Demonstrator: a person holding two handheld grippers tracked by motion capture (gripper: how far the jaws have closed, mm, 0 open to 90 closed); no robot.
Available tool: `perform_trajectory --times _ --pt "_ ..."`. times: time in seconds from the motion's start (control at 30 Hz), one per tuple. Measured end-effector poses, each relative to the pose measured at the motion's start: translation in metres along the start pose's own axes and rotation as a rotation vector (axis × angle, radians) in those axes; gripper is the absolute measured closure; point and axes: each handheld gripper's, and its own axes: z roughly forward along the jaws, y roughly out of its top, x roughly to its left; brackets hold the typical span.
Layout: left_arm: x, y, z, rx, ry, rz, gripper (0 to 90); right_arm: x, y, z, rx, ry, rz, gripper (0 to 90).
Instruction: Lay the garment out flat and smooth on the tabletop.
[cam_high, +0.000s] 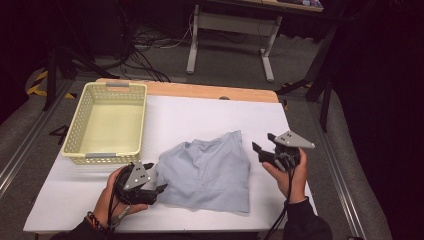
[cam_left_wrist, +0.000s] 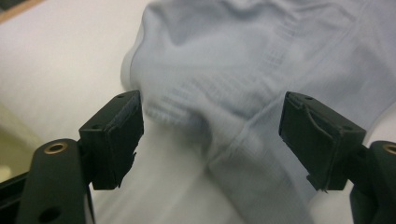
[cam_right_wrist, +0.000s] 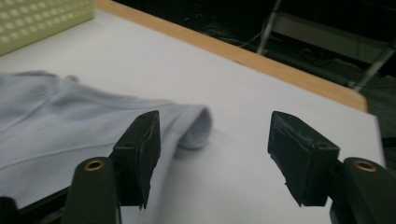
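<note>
The left gripper (cam_left_wrist: 211, 140) shows its two black jaws standing wide apart, with nothing pressed between the pads; beyond them lies a pale blue-grey shirt (cam_left_wrist: 243, 70), crumpled and slightly blurred, a ribbed band and seams running across it; the white table (cam_left_wrist: 60, 60) shows at the left of the cloth.

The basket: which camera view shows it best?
The high view shows the basket best: its whole pale yellow frame with holes sits at the table's left side, beside the shirt. The right gripper view catches one corner of its wall. The left gripper view has a blurred pale patch at its lower left edge, perhaps the basket.
</note>
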Motion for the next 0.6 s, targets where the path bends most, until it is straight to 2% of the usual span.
perform_trajectory --times 0.03,0.07,0.13,0.17,0.2,0.23,0.27,0.3,0.33,0.37,0.47,0.53,0.57,0.6 --pt "0.001 -0.002 0.001 0.009 -0.008 -0.008 23.1 0.006 -0.005 -0.001 0.008 0.011 -0.012 34.3" --pt "0.001 -0.004 0.004 0.029 -0.019 -0.016 24.2 0.016 -0.016 0.000 0.029 0.045 -0.016 33.5" --pt "0.001 -0.005 0.006 0.041 -0.031 -0.013 24.8 0.019 -0.020 0.001 0.041 0.061 -0.015 33.4" --pt "0.001 -0.004 0.008 0.062 -0.047 -0.008 26.6 0.023 -0.028 0.004 0.061 0.090 -0.002 32.5" --pt "0.001 -0.004 0.012 0.080 -0.073 0.002 29.2 0.028 -0.040 0.009 0.101 0.145 0.022 32.0" --pt "0.001 -0.004 0.012 0.080 -0.073 0.002 32.1 0.028 -0.040 0.009 0.101 0.145 0.022 32.0" --pt "0.000 -0.004 0.016 0.113 -0.093 0.006 35.6 0.032 -0.050 0.015 0.154 0.188 0.048 32.1" --pt "0.000 -0.004 0.016 0.113 -0.093 0.006 36.9 0.032 -0.050 0.015 0.154 0.188 0.048 32.1" --pt "-0.001 -0.006 0.019 0.128 -0.122 -0.006 40.6 0.034 -0.058 0.020 0.201 0.189 0.057 32.0" --pt "-0.001 -0.006 0.019 0.128 -0.122 -0.006 44.6 0.034 -0.058 0.020 0.201 0.189 0.057 32.0" --pt "0.003 -0.005 0.021 0.140 -0.172 -0.057 48.2 0.033 -0.064 0.025 0.224 0.187 0.068 32.2" --pt "0.003 -0.004 0.021 0.147 -0.173 -0.058 49.1 0.031 -0.066 0.028 0.224 0.203 0.091 36.5" --pt "0.001 -0.004 0.021 0.148 -0.173 -0.049 54.3 0.030 -0.069 0.032 0.230 0.225 0.100 40.3" --pt "0.000 -0.003 0.021 0.146 -0.179 -0.041 54.3 0.030 -0.069 0.032 0.230 0.225 0.100 40.3"
